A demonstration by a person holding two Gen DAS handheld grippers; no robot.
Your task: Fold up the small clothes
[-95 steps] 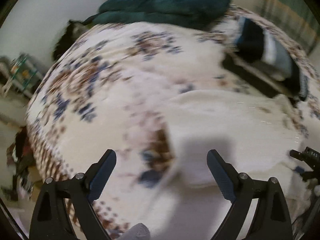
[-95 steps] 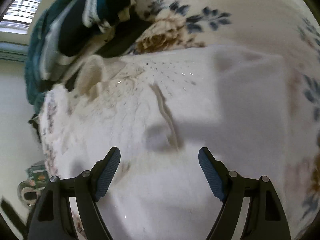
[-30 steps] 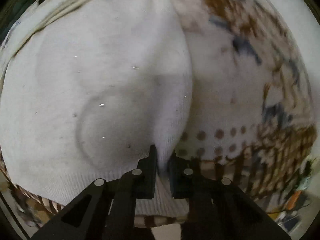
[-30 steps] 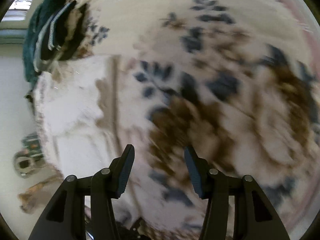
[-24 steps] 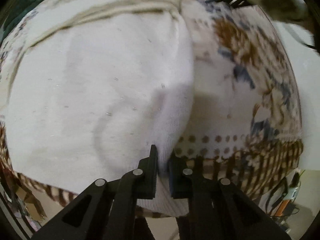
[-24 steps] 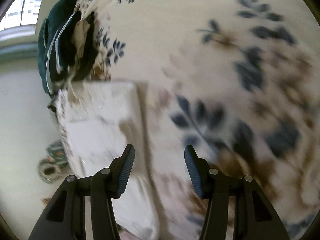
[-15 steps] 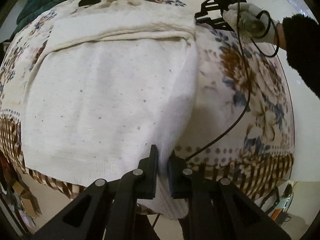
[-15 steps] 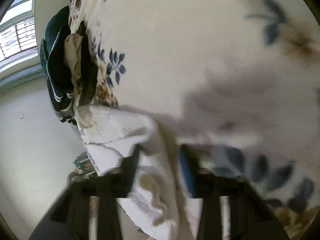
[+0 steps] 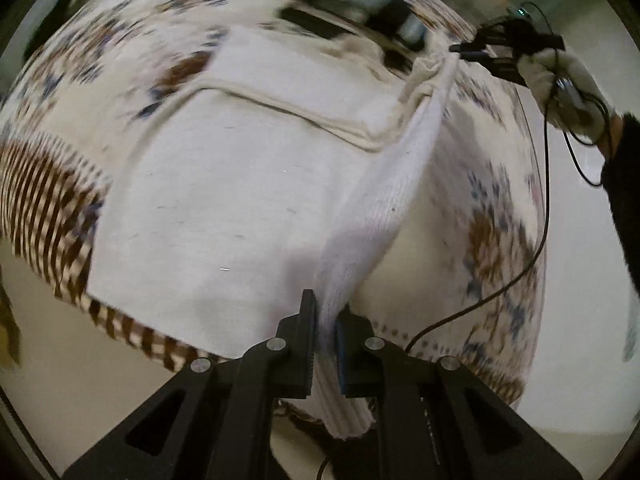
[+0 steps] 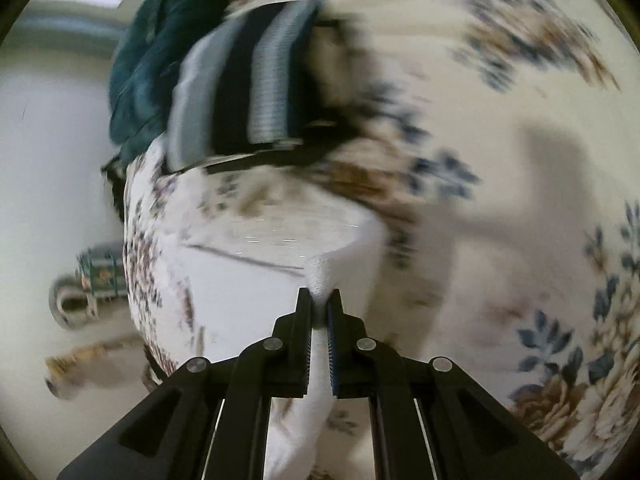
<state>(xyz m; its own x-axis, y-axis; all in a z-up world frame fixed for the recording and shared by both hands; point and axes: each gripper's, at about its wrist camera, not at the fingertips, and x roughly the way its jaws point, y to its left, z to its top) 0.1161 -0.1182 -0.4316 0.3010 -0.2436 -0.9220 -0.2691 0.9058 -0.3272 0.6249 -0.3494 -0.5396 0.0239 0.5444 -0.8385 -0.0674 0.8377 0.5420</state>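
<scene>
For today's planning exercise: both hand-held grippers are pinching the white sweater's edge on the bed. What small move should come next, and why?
Probably carry the lifted edge across the white sweater. The left hand-held gripper and right hand-held gripper each clamp one end, the edge between them is raised, and the body lies flat on the floral bedspread.

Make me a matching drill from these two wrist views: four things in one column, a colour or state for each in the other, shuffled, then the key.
Things
1. white knit sweater
2. floral bedspread
3. striped garment
4. left gripper

Colour or state
A. cream with blue and brown flowers
B. shut on a lifted edge of cloth
C. dark with pale grey bands
D. spread on the bed, one side pulled up

Pairs: 1-D, 2-A, 3-C, 4-B

The right gripper is shut on the sweater's other corner too.
</scene>
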